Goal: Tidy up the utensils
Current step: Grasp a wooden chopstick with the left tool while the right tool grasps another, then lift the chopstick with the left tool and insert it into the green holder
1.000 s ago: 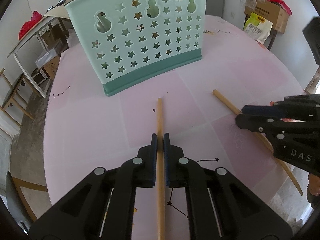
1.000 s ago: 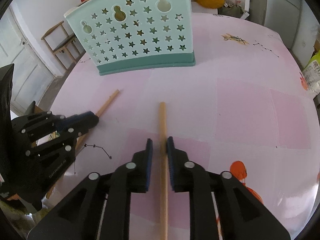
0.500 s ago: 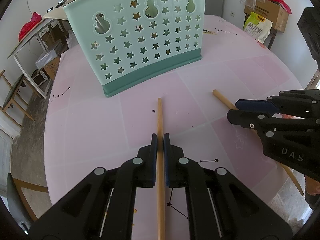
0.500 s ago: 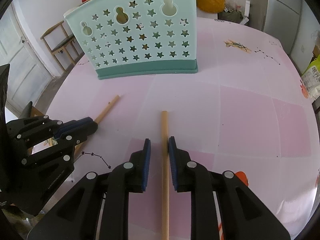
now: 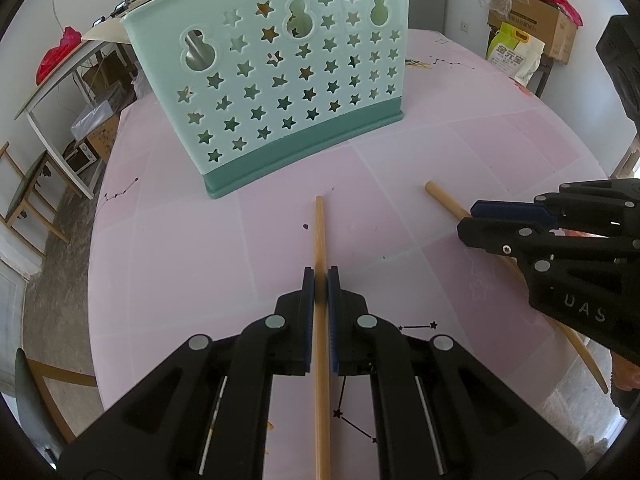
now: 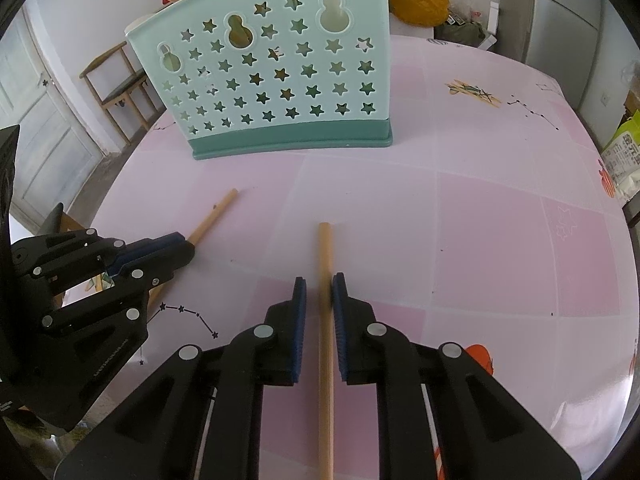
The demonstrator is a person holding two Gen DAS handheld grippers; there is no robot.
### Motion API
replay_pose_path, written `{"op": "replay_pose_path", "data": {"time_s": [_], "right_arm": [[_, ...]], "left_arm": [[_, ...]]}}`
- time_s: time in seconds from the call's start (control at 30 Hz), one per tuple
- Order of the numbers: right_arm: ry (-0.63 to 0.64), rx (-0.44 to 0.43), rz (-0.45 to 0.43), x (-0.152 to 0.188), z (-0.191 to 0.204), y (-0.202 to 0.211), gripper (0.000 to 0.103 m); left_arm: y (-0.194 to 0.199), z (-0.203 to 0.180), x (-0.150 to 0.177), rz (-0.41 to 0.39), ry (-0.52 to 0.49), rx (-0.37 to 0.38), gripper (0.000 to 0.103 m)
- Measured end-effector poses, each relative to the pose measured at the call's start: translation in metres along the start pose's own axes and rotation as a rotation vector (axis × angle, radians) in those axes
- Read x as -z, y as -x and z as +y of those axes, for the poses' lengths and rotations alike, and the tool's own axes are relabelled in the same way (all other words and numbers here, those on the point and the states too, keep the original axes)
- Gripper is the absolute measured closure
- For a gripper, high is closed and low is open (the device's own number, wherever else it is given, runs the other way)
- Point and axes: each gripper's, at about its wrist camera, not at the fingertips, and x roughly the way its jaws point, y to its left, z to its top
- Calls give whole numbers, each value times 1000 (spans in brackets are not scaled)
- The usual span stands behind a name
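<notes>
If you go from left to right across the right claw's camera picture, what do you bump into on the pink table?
The left claw shut on a wooden chopstick → the other chopstick between the closing right claw, a gap showing on its left → an orange drawing on the pink table.

A round table [image 5: 500,144] fills both views, covered in a pale pink cloth of lighter and darker squares, with small black star-and-line constellation prints and an orange motif near the right wrist view's lower edge. Standing upright on it at the far side is a mint-green utensil basket [image 5: 280,92], star-shaped holes punched through its wall, on a darker green base. Nearer, two wooden sticks lie flat on the cloth, well apart: the left stick [image 5: 319,232] and the right stick [image 6: 325,248], both blunt ends toward the basket.
</notes>
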Motion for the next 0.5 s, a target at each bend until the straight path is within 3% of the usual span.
{"op": "replay_pose_path", "data": {"time_s": [0.5], "right_arm": [[-2,-2,0,-1,0,0,89]], "left_arm": [[0,-1,-1,0,-4,-2,98]]}}
